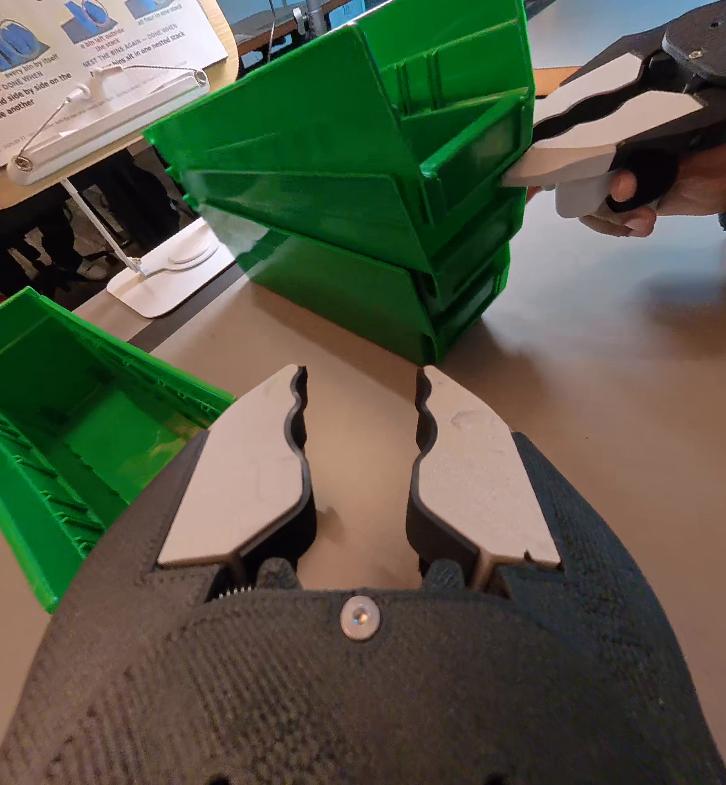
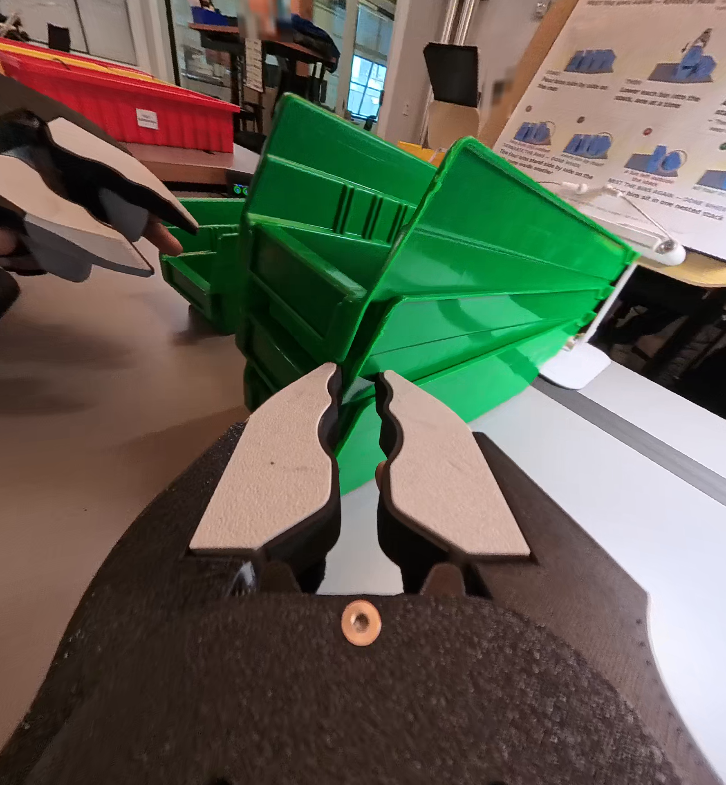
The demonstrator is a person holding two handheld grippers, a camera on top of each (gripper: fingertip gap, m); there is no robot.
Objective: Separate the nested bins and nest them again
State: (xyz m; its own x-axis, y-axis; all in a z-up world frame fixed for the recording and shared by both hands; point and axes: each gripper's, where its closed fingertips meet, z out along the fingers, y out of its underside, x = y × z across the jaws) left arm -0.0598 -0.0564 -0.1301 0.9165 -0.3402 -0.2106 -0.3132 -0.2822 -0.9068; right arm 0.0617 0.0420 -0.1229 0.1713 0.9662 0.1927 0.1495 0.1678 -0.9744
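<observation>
A stack of nested green bins [image 1: 344,297] stands on the table; it also shows in the right wrist view [image 2: 459,340]. The top bin [image 1: 310,127] is tilted, its front end lifted out of the stack [image 2: 501,229]. My right gripper [image 2: 358,374] is shut on the front wall of this top bin; in the left wrist view it reaches in from the right [image 1: 522,144]. One separate green bin [image 1: 76,424] stands open side up at the left [image 2: 200,263]. My left gripper [image 1: 361,374] is open and empty, low over the table in front of the stack [image 2: 172,250].
An instruction board [image 1: 76,85] on a white stand with a flat base [image 1: 170,272] stands behind the bins at the table's far edge [image 2: 650,127]. Red crates [image 2: 119,106] sit on another table beyond. A person's hand [image 1: 633,199] holds the right gripper. Some 15 cm of space lies between my two pairs of fingers.
</observation>
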